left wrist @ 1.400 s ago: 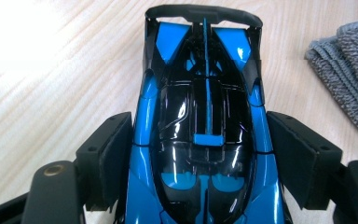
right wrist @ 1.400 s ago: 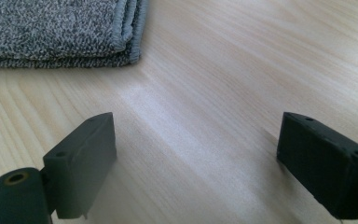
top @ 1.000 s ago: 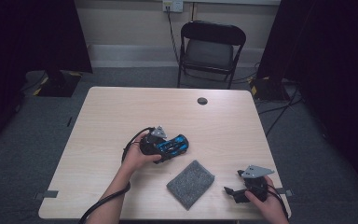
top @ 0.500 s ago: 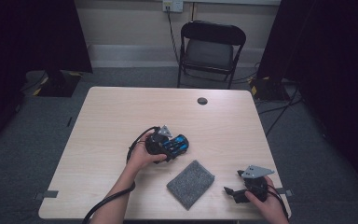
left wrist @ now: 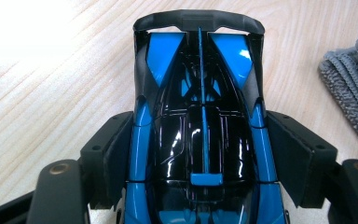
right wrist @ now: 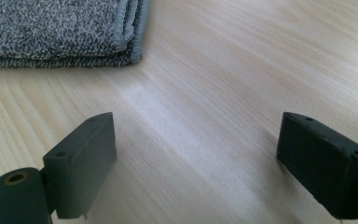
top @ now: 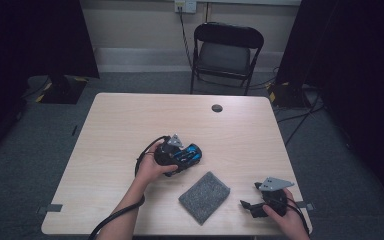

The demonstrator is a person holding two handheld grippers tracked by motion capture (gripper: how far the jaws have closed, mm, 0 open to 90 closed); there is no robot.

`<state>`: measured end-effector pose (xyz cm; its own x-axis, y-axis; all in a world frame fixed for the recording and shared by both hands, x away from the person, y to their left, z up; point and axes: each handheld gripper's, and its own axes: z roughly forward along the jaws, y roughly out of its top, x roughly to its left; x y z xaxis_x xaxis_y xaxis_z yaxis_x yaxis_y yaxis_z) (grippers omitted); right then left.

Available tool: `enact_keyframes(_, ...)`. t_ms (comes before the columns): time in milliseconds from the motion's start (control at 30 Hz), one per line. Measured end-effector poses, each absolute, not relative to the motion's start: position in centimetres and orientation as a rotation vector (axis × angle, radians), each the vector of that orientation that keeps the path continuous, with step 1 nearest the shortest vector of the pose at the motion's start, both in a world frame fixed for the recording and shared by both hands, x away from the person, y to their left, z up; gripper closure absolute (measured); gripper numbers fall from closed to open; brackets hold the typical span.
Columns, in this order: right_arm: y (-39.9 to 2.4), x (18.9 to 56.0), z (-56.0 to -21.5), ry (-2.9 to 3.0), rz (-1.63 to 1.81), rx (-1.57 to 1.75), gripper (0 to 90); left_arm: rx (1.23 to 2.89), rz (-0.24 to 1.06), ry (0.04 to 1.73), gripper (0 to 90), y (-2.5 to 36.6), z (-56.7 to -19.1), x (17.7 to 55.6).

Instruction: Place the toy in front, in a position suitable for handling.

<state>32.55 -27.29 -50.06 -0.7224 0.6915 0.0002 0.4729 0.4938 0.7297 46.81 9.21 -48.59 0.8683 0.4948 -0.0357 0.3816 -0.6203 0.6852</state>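
On table:
Left gripper [left wrist: 200, 154]: closing on toy car [left wrist: 200, 116] — pads at its flanks.
Right gripper [right wrist: 200, 163]: spread wide — beside cloth [right wrist: 56, 28].

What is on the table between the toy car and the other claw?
The folded grey cloth lies between the blue and black toy car and the right claw, as the high view shows. The table around it is bare.

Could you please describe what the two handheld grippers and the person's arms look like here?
Both the left gripper and right gripper are black, each topped by a grey three-cornered plate, with blocky matte-black jaws and a trailing black cable. The forearms are bare, with no sleeves in sight.
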Motion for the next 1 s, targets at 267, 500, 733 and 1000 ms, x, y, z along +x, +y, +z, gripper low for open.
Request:
enact_keyframes(267,-27.3,32.5,-50.1,2.448,1.062,0.984,11.1,2.385,0.228,0.646,15.6,8.0,-48.5,47.1)
enact_keyframes(500,-27.3,32.5,-50.1,2.448,1.062,0.984,11.1,2.345,0.2,0.693,16.0,7.1,-48.3,47.9)
enact_keyframes(733,-27.3,32.5,-50.1,2.449,1.065,0.98,11.1,2.326,0.227,0.712,16.1,5.9,-48.6,48.2)
enact_keyframes(1000,-27.2,32.5,-50.1,2.451,1.064,0.978,11.2,2.309,0.253,0.703,24.8,5.6,-49.0,48.0)
